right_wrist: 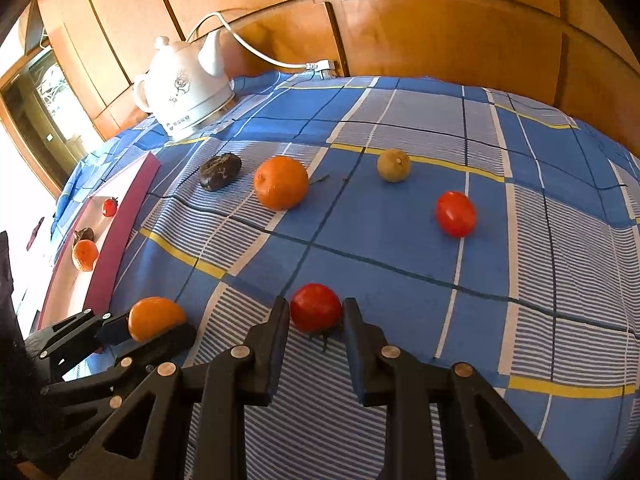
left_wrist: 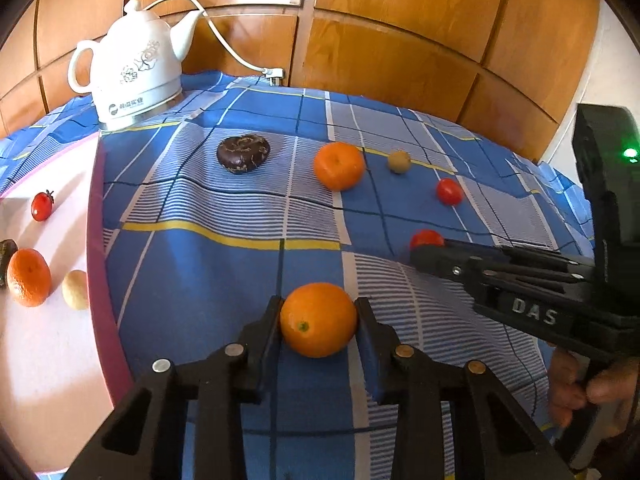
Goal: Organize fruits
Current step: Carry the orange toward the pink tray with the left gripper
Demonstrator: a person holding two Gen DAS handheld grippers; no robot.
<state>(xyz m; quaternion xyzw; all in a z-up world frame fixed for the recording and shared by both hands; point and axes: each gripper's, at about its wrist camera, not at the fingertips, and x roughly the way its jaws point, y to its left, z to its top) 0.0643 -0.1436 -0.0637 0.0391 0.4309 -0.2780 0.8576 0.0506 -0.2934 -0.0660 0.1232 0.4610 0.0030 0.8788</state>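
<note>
My left gripper (left_wrist: 319, 312) is shut on an orange (left_wrist: 318, 320) that rests on the blue checked cloth (left_wrist: 224, 280), a pad on each side of it. In the right wrist view the same orange (right_wrist: 154, 322) shows at lower left. My right gripper (right_wrist: 316, 314) is shut on a red tomato (right_wrist: 316, 307) on the cloth; the left wrist view catches this tomato (left_wrist: 426, 238) at the right gripper's tip. At the left lies a pink tray (left_wrist: 100, 264) with a maroon rim, holding a tomato (left_wrist: 42, 206), an orange (left_wrist: 29, 278) and a pale round fruit (left_wrist: 75, 290).
Loose on the cloth farther back: a dark brown fruit (right_wrist: 220, 171), another orange (right_wrist: 281, 182), a small tan fruit (right_wrist: 394, 165) and a tomato (right_wrist: 456, 214). A white kettle (left_wrist: 132, 72) with its cord stands at the back left before wooden panels. A hand (left_wrist: 576, 392) holds the right gripper.
</note>
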